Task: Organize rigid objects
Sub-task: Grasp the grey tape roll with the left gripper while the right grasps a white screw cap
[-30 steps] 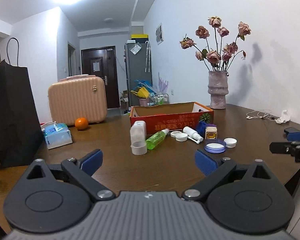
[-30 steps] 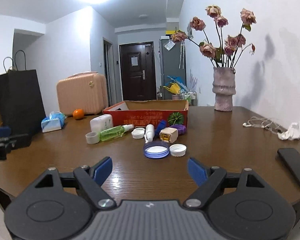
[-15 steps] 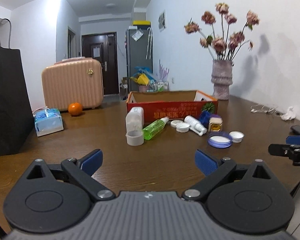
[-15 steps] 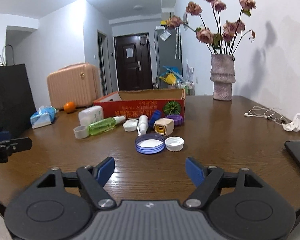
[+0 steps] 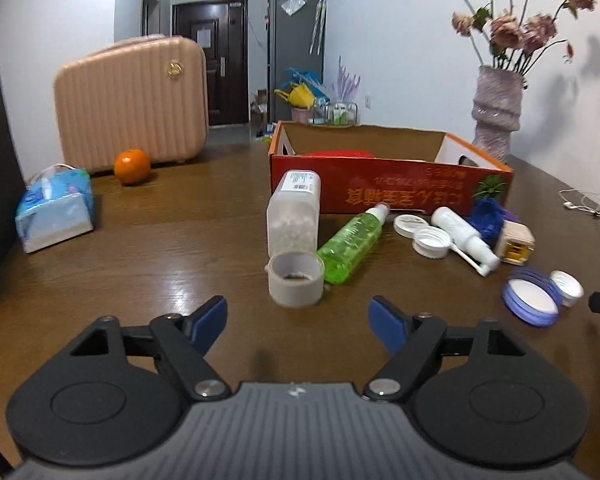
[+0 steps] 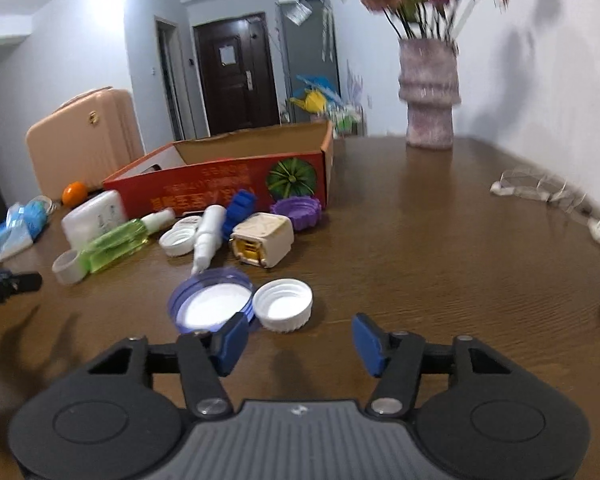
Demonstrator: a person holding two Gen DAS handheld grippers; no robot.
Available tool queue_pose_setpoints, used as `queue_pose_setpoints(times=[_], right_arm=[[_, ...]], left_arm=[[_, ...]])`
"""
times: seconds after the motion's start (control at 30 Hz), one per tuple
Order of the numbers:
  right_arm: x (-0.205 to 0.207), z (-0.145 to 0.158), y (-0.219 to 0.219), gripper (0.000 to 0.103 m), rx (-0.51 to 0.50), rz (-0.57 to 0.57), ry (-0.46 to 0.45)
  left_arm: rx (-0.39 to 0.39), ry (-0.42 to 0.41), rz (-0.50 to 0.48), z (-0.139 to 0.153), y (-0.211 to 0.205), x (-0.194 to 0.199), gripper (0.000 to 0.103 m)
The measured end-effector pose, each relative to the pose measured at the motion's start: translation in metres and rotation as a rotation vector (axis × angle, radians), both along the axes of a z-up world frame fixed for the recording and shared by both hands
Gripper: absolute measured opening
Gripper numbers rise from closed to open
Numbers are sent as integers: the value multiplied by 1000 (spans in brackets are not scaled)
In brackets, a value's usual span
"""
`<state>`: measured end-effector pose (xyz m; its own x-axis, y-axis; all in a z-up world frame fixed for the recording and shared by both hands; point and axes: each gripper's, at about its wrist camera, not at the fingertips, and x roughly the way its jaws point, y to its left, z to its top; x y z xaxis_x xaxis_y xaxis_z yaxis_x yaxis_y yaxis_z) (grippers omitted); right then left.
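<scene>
A red cardboard box (image 5: 388, 194) (image 6: 220, 188) stands open on the brown table. In front of it lie a clear jar (image 5: 294, 220), its grey cap (image 5: 296, 284), a green bottle (image 5: 350, 244) (image 6: 116, 244), a white spray bottle (image 5: 462, 238) (image 6: 208, 236), white caps (image 5: 432, 242) (image 6: 286, 310), a purple-rimmed lid (image 5: 532, 300) (image 6: 212, 304), a beige cube (image 5: 514, 242) (image 6: 264, 244) and a purple ring (image 6: 298, 212). My left gripper (image 5: 298, 320) is open, just short of the grey cap. My right gripper (image 6: 300, 344) is open, just short of the white cap.
A pink suitcase (image 5: 132, 100), an orange (image 5: 131, 166) and a tissue pack (image 5: 54, 208) stand at the left. A vase of dried roses (image 5: 496, 112) (image 6: 428, 92) stands at the back right. White earphone cables (image 6: 540, 188) lie at the right.
Both grippers have moved forward and lower towards the objects, which now look larger. Both stay open and empty.
</scene>
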<state>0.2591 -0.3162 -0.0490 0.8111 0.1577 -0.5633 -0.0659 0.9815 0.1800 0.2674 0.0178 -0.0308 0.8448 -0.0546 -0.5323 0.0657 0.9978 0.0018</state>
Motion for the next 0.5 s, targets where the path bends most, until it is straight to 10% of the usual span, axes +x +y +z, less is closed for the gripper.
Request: queue_pose_setpoints(times=[0.23, 0.37, 0.5], right_arm=[[38, -8, -1, 44, 20, 41, 37], [49, -11, 1, 18, 13, 51, 53], [53, -11, 3, 8, -18, 58, 50]], left_arm=[[0, 68, -28, -14, -4, 60, 68], [0, 99, -35, -23, -6, 76, 43], [29, 91, -30, -26, -7, 74, 43]])
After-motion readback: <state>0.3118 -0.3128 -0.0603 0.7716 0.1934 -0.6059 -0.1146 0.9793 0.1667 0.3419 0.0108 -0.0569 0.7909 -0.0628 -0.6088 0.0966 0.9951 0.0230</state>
